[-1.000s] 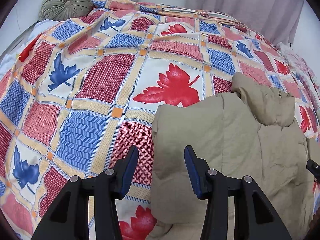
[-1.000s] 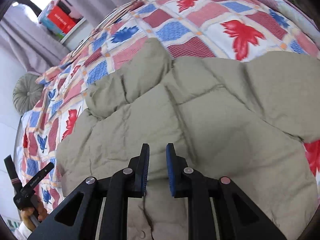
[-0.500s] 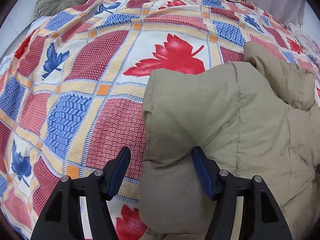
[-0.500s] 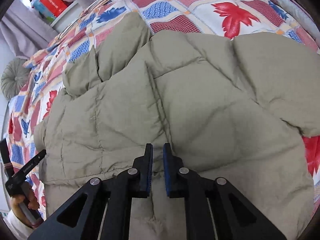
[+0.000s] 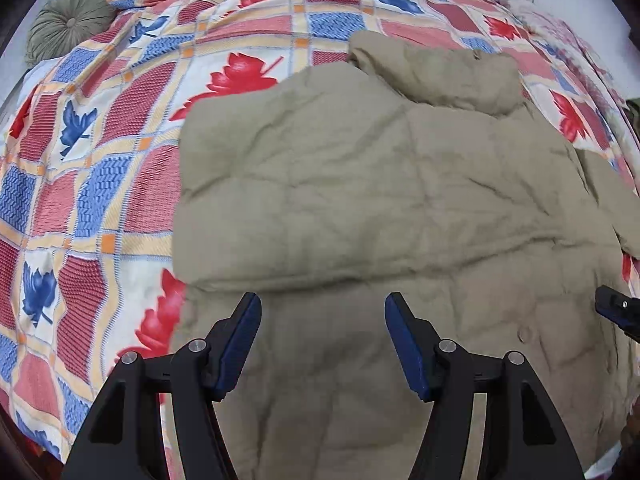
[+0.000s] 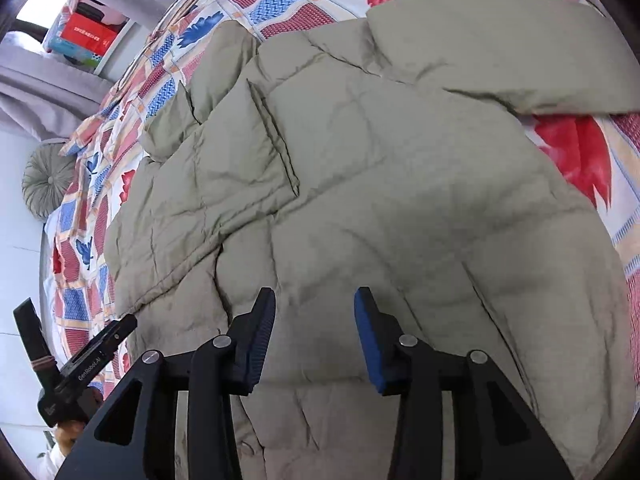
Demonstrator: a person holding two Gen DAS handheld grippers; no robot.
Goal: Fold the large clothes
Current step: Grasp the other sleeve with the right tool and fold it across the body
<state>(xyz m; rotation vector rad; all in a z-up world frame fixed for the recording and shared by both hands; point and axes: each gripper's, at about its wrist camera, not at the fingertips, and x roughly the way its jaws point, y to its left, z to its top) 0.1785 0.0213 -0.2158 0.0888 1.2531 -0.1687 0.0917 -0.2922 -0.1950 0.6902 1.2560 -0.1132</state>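
Reading "GenRobot.AI" in white letters is possible only on the black body of the left gripper (image 6: 94, 354), seen from the right wrist camera at the lower left, where part of a hand (image 6: 70, 430) grips its handle; the hand is mostly cut off by the frame edge. The red box (image 6: 86, 34) on the shelf (image 6: 116, 46) carries white print too small to make out.

The khaki padded jacket (image 5: 360, 208) lies spread on the patchwork bedspread (image 5: 100, 152) with red and blue leaves, one sleeve folded across its body. Its lower hem runs out of sight beneath both tools.

The left gripper (image 5: 322, 312) hovers over the jacket with its blue pads wide apart, nothing between them. The right gripper (image 6: 314, 304) likewise stands open above the fabric, empty; only its tip (image 5: 618, 310) shows at the left camera's right edge.

A round green cushion (image 5: 68, 20) rests at the bed's far corner, beside grey curtains (image 6: 44, 88).
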